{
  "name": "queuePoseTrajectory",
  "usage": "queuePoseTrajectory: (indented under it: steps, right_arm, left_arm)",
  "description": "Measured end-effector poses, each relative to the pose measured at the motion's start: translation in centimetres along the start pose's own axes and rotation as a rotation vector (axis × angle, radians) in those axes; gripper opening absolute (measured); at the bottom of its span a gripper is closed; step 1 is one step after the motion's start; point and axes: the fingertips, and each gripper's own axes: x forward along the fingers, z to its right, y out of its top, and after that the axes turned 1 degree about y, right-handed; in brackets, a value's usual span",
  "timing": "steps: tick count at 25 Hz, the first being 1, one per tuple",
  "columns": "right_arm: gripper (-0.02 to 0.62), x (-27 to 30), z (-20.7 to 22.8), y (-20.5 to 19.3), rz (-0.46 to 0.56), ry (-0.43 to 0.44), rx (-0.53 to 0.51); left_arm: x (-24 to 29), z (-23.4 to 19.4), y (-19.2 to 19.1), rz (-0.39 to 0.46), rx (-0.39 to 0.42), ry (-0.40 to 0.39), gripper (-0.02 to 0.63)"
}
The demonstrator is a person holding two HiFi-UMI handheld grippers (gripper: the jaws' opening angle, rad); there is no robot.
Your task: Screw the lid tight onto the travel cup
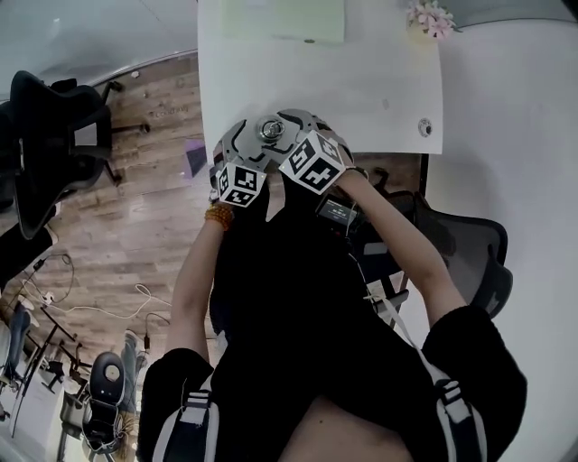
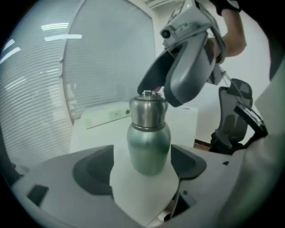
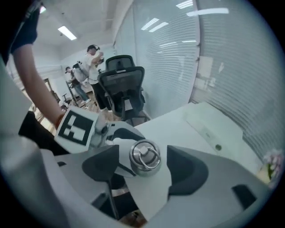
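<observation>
A greenish metal travel cup stands upright near the front edge of the white table. Its steel lid sits on top, with a ring handle showing in the right gripper view. My left gripper is open at the cup's body, with a dark pad on each side and a gap to the metal. My right gripper hangs over the cup from above, open, its pads either side of the lid and clear of it. In the head view both grippers flank the cup.
A pale green sheet lies at the table's far edge, with pink flowers at the far right and a small round fitting near the right front corner. Office chairs stand to the left and right. People stand far behind.
</observation>
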Motion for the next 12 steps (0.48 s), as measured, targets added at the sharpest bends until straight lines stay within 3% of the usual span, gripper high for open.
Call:
queuePoseTrajectory:
  steps: [3,5,7,10,12]
  right_arm:
    - [0.337,1.7,0.0,0.4,-0.020,-0.040,0.048]
    - [0.272,2.5,0.4,0.6,-0.031,-0.060,-0.007]
    - [0.270,2.6,0.4,0.2,-0.043,-0.047,-0.052]
    - [0.268,2.3,0.1,-0.1,-0.050,0.008,-0.106]
    - [0.267,2.4,-0.1,0.0,-0.057,0.053,-0.174]
  left_arm:
    - [1.6,0.2,0.4,-0.007,-0.018,0.067,0.399]
    - [2.0,0.2,0.9,0.007,0.006,0.115,0.391]
    - [2.2,0.7,1.0,0.019,0.010,0.133,0.364]
    - [2.2,1.0,1.1,0.028,0.016,0.096,0.360]
    - [2.3,1.0,1.1,0.029,0.048,0.028,0.359]
